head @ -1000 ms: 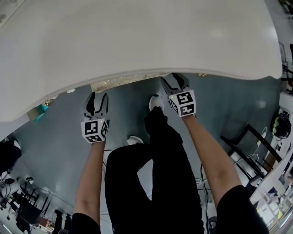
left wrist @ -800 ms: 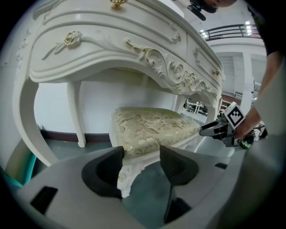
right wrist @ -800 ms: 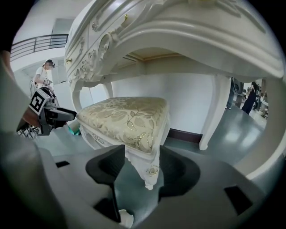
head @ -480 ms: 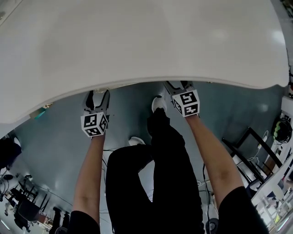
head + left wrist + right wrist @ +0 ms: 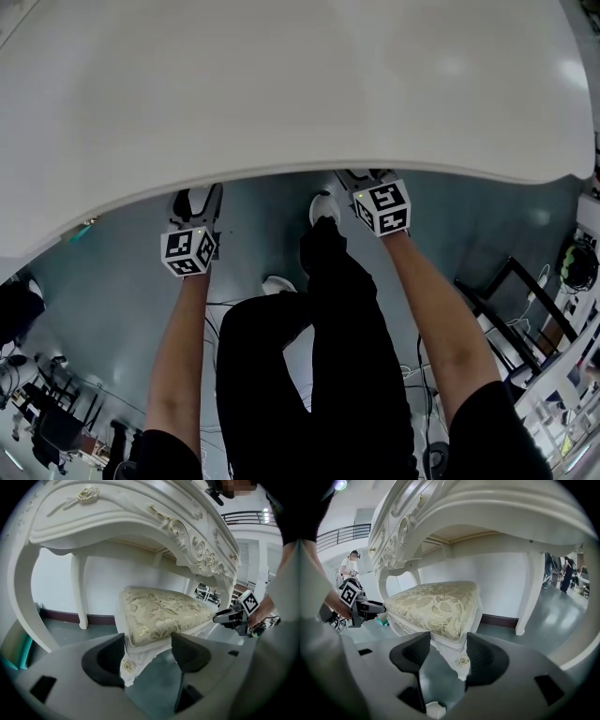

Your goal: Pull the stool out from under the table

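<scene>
Stool (image 5: 159, 613) sits beneath the table's (image 5: 281, 94) near edge. Your left gripper (image 5: 147, 653) and right gripper (image 5: 447, 656) have just been opening, each wide with a seat corner between its jaws.

A white carved stool (image 5: 164, 613) with a gold flowered seat is seen standing upright beneath the white ornate table (image 5: 140, 522), not yet pulled out.

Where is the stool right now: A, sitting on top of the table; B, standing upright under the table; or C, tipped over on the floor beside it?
B: both gripper views show the stool standing upright on the floor beneath the white carved table, with its gold-patterned cushion facing up.
</scene>
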Demonstrator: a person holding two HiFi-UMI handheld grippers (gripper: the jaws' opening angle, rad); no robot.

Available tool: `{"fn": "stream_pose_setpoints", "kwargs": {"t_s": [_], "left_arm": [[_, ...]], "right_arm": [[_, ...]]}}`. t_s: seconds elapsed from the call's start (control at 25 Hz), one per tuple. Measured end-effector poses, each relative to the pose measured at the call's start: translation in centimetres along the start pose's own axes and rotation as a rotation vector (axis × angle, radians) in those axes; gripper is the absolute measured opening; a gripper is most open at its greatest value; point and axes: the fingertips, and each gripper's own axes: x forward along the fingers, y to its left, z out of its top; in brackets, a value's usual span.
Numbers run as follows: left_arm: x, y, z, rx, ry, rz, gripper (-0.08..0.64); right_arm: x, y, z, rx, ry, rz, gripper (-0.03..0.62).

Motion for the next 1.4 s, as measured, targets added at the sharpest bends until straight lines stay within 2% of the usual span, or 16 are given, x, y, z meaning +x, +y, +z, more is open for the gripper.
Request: {"fn": "stream_pose_setpoints", "kwargs": {"t_s": [0.4, 1.0, 1.4], "left_arm": [[-0.7, -0.4, -0.8, -0.006, 0.062, -0.002, 0.313], [-6.0, -3.4, -5.5, 0.008, 0.207, -0.034, 0.313], [-8.3, -4.8, -6.8, 0.011, 0.233, -0.036, 0.311]], "right_arm": [[-0.9, 0.8, -1.2, 0.041, 0.050, -0.028, 0.249], [-6.4, 4.7, -6.9, 0.073, 0.155, -0.057, 0.247], [-8.5, 6.0, -8.3, 0.083, 0.202, -0.061, 0.244]]}}
